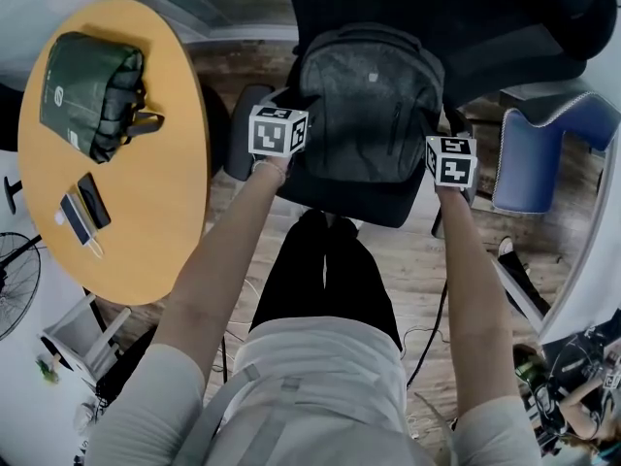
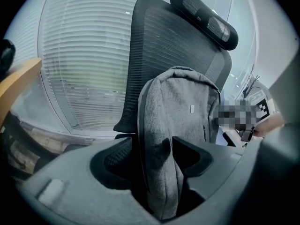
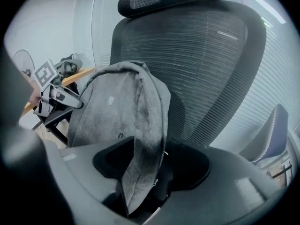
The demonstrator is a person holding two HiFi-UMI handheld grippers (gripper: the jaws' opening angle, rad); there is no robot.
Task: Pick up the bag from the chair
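On the seat of the black mesh office chair point(image 1: 354, 202), a grey backpack point(image 1: 374, 105), upright against the backrest. At the chair's left side, the left gripper point(image 2: 155, 149), jaws spread wide round the backpack's side edge, a dark gap beside the cloth, no squeeze. At the chair's right side, the right gripper point(image 3: 157, 149), likewise wide open, the backpack's opposite edge loose between its jaws. On each gripper, a white cube point(image 1: 278, 130) with black square markers, no letters. On the backpack's front, a small pale tag point(image 2: 192, 108), too small to read. Left of the chair, a round yellow table point(image 1: 165, 221) with a phone point(image 1: 94, 200) and a dark green bag point(image 1: 92, 90), its round white logo point(image 1: 60, 95) unreadable. Right of the chair, a blue seat point(image 1: 534, 153).
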